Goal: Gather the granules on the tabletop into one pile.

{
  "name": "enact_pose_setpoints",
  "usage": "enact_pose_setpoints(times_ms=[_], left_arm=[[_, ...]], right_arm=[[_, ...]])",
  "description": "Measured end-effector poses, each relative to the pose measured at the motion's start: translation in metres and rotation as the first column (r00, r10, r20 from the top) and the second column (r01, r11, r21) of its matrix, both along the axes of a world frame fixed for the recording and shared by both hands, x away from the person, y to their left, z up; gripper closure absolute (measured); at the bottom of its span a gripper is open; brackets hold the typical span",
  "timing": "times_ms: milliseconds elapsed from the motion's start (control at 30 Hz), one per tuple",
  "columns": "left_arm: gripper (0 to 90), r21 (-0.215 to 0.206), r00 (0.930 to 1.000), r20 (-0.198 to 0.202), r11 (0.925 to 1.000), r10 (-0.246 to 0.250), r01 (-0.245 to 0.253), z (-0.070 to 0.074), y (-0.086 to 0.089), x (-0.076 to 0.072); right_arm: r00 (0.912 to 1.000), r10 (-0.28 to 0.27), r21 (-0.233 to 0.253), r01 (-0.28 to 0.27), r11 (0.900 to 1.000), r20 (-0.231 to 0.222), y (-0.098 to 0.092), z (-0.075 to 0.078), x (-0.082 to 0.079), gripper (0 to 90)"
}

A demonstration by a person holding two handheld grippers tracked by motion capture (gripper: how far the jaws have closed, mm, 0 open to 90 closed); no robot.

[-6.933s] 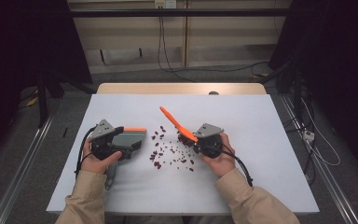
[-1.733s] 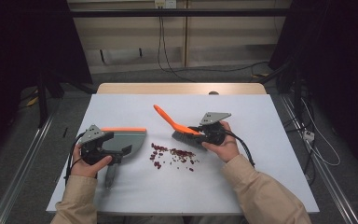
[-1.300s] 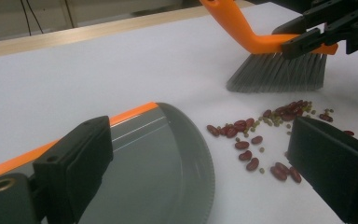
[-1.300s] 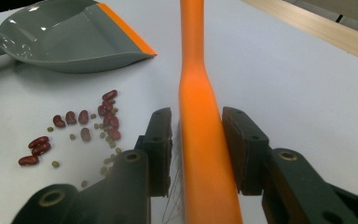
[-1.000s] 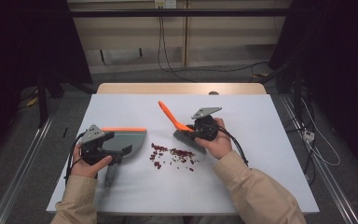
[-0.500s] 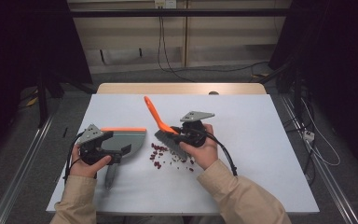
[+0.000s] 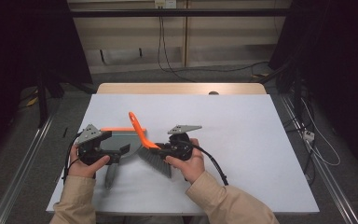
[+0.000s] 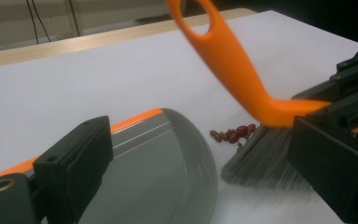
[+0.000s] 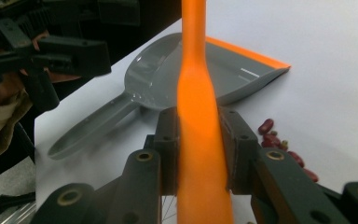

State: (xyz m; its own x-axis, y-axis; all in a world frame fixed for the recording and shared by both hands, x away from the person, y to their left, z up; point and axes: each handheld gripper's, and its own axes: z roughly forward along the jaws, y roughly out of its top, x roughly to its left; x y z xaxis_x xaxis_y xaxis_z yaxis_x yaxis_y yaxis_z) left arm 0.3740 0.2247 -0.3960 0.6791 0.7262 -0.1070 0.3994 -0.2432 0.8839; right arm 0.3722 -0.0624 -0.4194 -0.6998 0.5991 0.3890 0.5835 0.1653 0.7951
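A person sits at a white table (image 7: pixel 261 140) with a gripper in each hand; the grey dustpan (image 7: pixel 116 140) serves as the reference point. The dustpan lies flat on the table, its orange-trimmed far edge (image 8: pixel 135 119) away from the person and its grey handle (image 9: pixel 88 128) pointing back toward the person's side. The left gripper (image 7: pixel 116 151) is held over the near part of the dustpan; in the left gripper view its two jaws stand well apart with the pan visible between them, and whether they bear on the pan cannot be told. Just to the right of the dustpan is the brush (image 7: pixel 151 151), its grey bristles (image 8: pixel 265 156) down on the table beside the pan's curved rim and its orange handle (image 8: pixel 233 60) slanting up and back over the pan. The right gripper (image 9: pixel 200 149) is closed on the brush handle, one jaw pressed against each side of it. A small cluster of dark red beans (image 8: pixel 233 134) lies on the table between the bristles and the dustpan's rim, close to the rim but outside the pan.
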Motion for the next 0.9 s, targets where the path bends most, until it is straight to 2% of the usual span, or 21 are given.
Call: enact_pose_setpoints(times_ms=[67,100,133,200,267,633,833,900], left_arm=[[6.8,0.005,1.0,0.001,1.0,-0.002,0.002,0.0,0.0,0.0],[6.8,0.007,1.0,0.001,1.0,-0.003,0.003,0.0,0.0,0.0],[6.8,0.009,1.0,0.001,1.0,-0.004,0.004,0.0,0.0,0.0],[6.8,0.007,1.0,0.003,1.0,-0.003,0.003,0.0,0.0,0.0],[6.8,0.007,1.0,0.001,1.0,-0.003,0.003,0.0,-0.001,0.0],[6.8,0.011,1.0,0.003,0.9999,-0.008,0.008,0.0,-0.002,0.0],[6.8,0.015,1.0,0.002,0.9999,-0.005,0.005,-0.001,-0.002,0.0],[6.8,0.018,1.0,0.0,0.9998,-0.007,0.007,-0.001,-0.003,0.0]], right_arm=[[0.9999,0.002,-0.02,-0.002,1.0,-0.011,0.003,-0.005,-0.001,71.6],[0.9999,0.001,-0.045,-0.002,0.999,-0.016,0.005,-0.008,0.0,71.6],[0.9999,-0.014,-0.068,0.015,0.998,0.005,0.005,-0.01,0.0,71.6],[0.999,-0.037,-0.059,0.036,0.998,-0.023,0.002,-0.011,0.004,71.6],[0.9983,-0.054,-0.076,0.053,0.996,-0.02,-0.001,-0.012,0.005,71.4],[0.9927,-0.119,-0.092,0.117,0.989,-0.018,-0.028,-0.013,0.005,70.6],[0.9867,-0.162,-0.133,0.16,0.978,-0.008,-0.046,-0.013,0.005,69.2],[0.9848,-0.173,-0.129,0.17,0.977,-0.015,-0.053,-0.013,0.004,69.2]])
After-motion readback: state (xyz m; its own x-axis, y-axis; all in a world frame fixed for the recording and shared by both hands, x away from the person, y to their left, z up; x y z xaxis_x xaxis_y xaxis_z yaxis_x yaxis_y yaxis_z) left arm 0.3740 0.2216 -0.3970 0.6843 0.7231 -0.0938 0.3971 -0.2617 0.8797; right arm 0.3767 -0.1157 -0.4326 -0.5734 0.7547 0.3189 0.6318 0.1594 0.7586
